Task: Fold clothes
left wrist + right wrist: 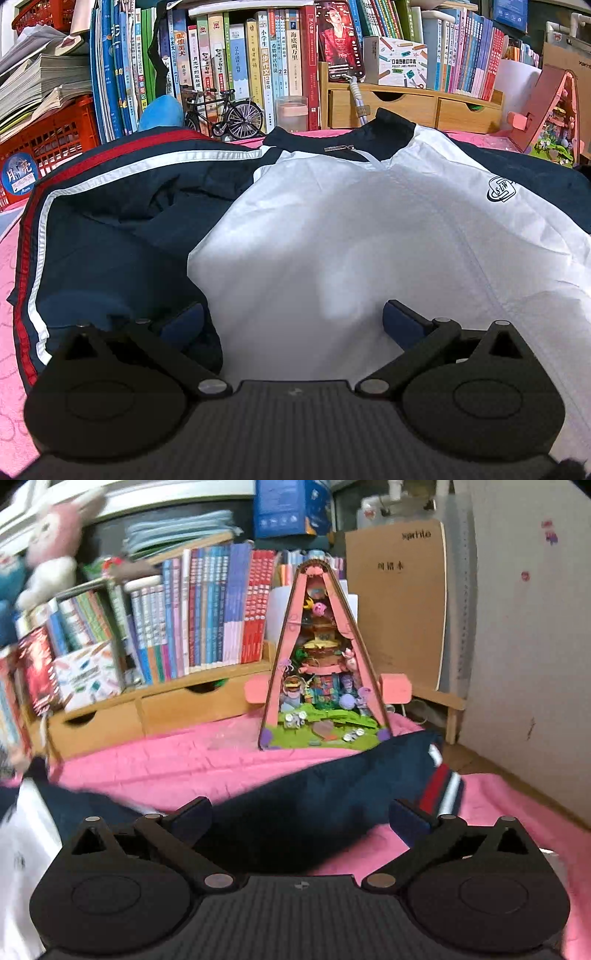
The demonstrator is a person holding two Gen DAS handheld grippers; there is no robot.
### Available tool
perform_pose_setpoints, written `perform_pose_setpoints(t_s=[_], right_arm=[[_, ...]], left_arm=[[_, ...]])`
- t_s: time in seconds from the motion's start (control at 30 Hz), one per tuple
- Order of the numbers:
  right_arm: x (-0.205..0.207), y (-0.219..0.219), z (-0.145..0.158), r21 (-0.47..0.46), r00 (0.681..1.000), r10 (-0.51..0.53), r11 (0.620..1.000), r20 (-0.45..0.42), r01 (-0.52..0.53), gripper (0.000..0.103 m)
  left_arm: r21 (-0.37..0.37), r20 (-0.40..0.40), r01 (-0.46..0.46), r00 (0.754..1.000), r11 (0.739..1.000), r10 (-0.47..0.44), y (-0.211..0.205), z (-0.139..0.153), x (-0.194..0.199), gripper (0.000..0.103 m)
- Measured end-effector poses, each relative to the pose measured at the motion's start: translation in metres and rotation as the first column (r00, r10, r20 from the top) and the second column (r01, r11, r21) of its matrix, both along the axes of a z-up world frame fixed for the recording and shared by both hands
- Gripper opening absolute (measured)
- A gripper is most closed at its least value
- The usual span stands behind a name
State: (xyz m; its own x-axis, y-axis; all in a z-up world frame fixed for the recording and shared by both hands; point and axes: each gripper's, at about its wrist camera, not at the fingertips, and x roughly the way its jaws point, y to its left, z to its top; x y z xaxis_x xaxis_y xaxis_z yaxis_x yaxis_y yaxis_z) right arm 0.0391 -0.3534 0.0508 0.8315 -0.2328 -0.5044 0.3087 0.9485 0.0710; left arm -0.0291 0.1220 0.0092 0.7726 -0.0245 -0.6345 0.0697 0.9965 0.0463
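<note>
Closest to the lens in the left wrist view is the left gripper (291,323), jaws spread wide with nothing pinched, hanging over the white front panel of the jacket (332,229). The jacket lies spread across the pink cloth (11,295) that covers the counter, collar toward the back edge where the books (221,66) stand. Its navy sleeve with the red and white stripes (40,236) is folded in along the left side.

In the right wrist view the right gripper (301,818) is also gaping as wide as it goes, holding nothing. The other navy sleeve (314,786) lies just under and ahead of it, cuff pointing at the counter's right edge, near the pink triangular toy house (321,657).
</note>
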Motion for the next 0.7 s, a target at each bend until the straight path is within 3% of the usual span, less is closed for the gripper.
perform_pose_setpoints(t_s=[0.1,0.13,0.17,0.23,0.4,0.5,0.63,0.7], right_arm=[[0.043,0.004,-0.008,-0.003,0.992,-0.030,1.000,-0.121,0.029,0.103],[0.055,0.007,-0.014,-0.030,0.984,-0.021,0.999,-0.175,0.016,0.097],[0.062,0.011,-0.019,-0.080,0.977,-0.023,0.997,-0.214,0.006,0.063],[0.070,0.018,-0.027,-0.169,0.962,-0.034,0.986,-0.272,-0.012,0.009],[-0.012,-0.024,-0.006,-0.073,0.987,-0.111,0.992,-0.117,0.103,0.012],[-0.072,-0.045,-0.015,-0.026,0.987,-0.114,0.993,-0.115,0.112,0.020],[-0.123,-0.041,-0.032,-0.074,0.978,-0.082,0.995,-0.192,0.069,0.038],[-0.141,-0.036,-0.034,-0.124,0.976,-0.098,0.989,-0.196,0.074,0.058]], left_arm=[[0.000,0.000,0.000,1.000,1.000,0.000,0.000,0.000,0.000,0.103],[0.000,0.000,0.001,1.000,1.000,-0.001,0.001,0.000,0.000,0.103],[-0.001,-0.001,0.001,1.000,1.000,-0.001,0.001,0.000,0.000,0.103],[0.000,-0.001,0.001,1.000,1.000,-0.001,0.001,0.000,0.000,0.103],[0.000,0.000,0.001,1.000,1.000,-0.001,0.001,0.000,0.000,0.103],[-0.001,-0.001,0.004,1.000,1.000,-0.004,0.002,0.001,0.001,0.103],[-0.001,-0.001,0.005,1.000,1.000,-0.005,0.002,0.001,0.001,0.103],[-0.001,-0.001,0.005,1.000,1.000,-0.005,0.003,0.001,0.001,0.103]])
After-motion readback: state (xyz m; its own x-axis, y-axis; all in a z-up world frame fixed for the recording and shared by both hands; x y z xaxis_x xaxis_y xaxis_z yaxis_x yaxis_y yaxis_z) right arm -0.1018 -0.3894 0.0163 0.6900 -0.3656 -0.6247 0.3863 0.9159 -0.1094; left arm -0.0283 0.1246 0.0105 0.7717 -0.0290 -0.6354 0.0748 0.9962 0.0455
